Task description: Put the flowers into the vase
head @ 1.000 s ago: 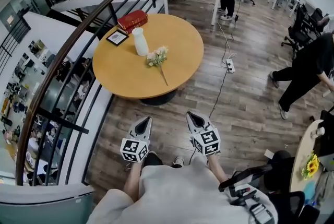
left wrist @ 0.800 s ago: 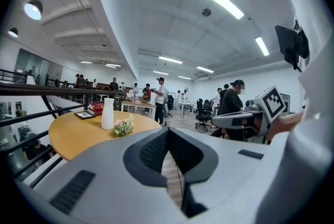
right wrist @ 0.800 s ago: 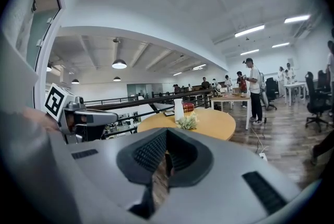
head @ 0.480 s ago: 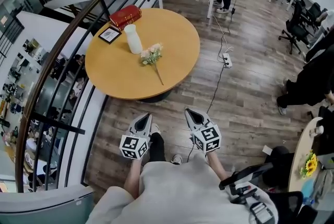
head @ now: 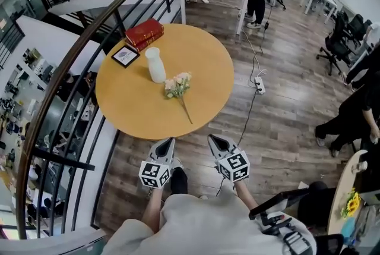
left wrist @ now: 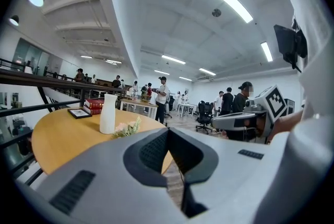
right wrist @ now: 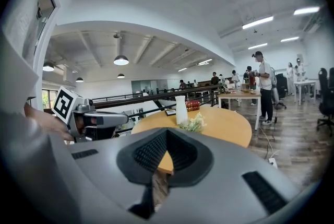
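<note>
- Two grippers are held side by side near the body, short of the table edge. The left gripper and the right gripper are each fully closed, tips together, with nothing held.
- On the round wooden table the flowers lie flat, stem toward the near edge and blooms just beside the upright white vase.
- A pinch taken too near the end of the thin stem could let it slip out.
- The narrow vase could be tipped toward the framed picture and red box if it is struck by the blooms.
</note>
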`<state>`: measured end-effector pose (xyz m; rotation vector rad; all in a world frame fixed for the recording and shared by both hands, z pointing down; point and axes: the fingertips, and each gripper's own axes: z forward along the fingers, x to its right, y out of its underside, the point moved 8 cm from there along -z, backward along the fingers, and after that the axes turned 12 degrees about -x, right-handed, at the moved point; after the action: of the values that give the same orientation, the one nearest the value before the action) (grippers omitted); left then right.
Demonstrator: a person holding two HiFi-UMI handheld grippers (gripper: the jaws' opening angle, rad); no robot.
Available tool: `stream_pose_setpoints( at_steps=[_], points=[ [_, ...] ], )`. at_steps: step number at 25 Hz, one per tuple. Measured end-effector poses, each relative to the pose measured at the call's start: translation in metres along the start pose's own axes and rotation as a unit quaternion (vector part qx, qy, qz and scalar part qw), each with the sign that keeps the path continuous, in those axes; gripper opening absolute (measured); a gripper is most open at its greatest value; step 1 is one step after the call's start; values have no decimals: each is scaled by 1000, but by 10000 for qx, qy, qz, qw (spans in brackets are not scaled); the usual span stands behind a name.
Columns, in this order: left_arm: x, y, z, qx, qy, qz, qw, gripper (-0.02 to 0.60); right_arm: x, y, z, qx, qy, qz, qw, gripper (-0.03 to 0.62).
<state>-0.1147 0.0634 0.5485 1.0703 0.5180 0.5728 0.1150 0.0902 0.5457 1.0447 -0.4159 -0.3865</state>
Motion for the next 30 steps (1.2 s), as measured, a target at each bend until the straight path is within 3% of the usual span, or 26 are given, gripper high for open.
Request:
stream_pose_setpoints(
  at_steps=[10,17,30],
  points=[
    [-99,-72,34,266,28,125,9996,8,15,-98,86,142,99,-247,9995,8],
    [-149,-103,55,300,192,243,9991,8,26,-144,132,233,300,-279,9989,8],
    [-181,-120,83,281,393,209,9986,8,48,-156,158,164,608,-13,9980,8]
  ],
)
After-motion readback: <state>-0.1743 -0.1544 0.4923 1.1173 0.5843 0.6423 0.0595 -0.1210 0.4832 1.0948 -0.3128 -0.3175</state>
